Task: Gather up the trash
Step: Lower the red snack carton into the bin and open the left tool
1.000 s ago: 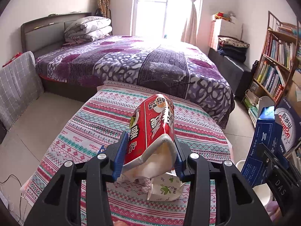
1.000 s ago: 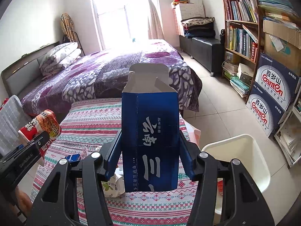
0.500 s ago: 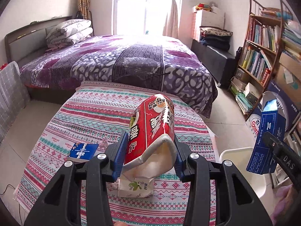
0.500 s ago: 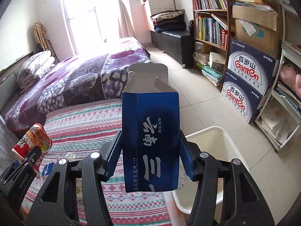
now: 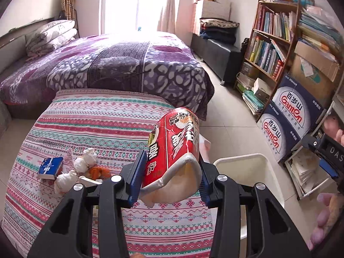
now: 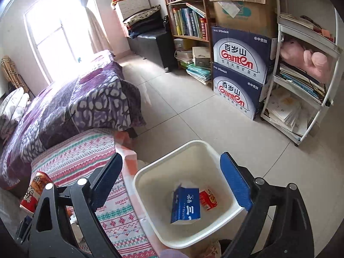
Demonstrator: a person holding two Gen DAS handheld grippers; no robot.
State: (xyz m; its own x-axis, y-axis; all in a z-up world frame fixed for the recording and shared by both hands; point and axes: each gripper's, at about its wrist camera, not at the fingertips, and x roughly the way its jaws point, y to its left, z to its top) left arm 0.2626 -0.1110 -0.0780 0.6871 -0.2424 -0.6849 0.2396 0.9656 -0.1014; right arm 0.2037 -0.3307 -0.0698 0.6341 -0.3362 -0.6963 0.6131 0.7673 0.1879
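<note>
My left gripper [image 5: 169, 178] is shut on a crushed red noodle cup [image 5: 174, 148], held above the patterned table's right edge near the white bin [image 5: 264, 172]. The cup also shows at the left of the right wrist view [image 6: 34, 191]. My right gripper [image 6: 172, 178] is open and empty, hovering over the white bin [image 6: 150, 176]. A blue carton [image 6: 186, 206] and a small red wrapper [image 6: 207, 200] lie inside the bin. On the table lie crumpled white tissues [image 5: 83, 161], an orange scrap [image 5: 99, 172] and a small blue box [image 5: 50, 167].
The striped table cloth [image 5: 96, 124] borders a purple bed [image 5: 120, 64] behind. Ganten water boxes [image 6: 238, 73], a bookshelf [image 5: 273, 38] and a white rack [image 6: 301, 81] stand to the right on the tiled floor.
My right gripper swung over the bin, opened and let go of the blue carton, which now lies in the bin. My left gripper moved right toward the bin with the cup.
</note>
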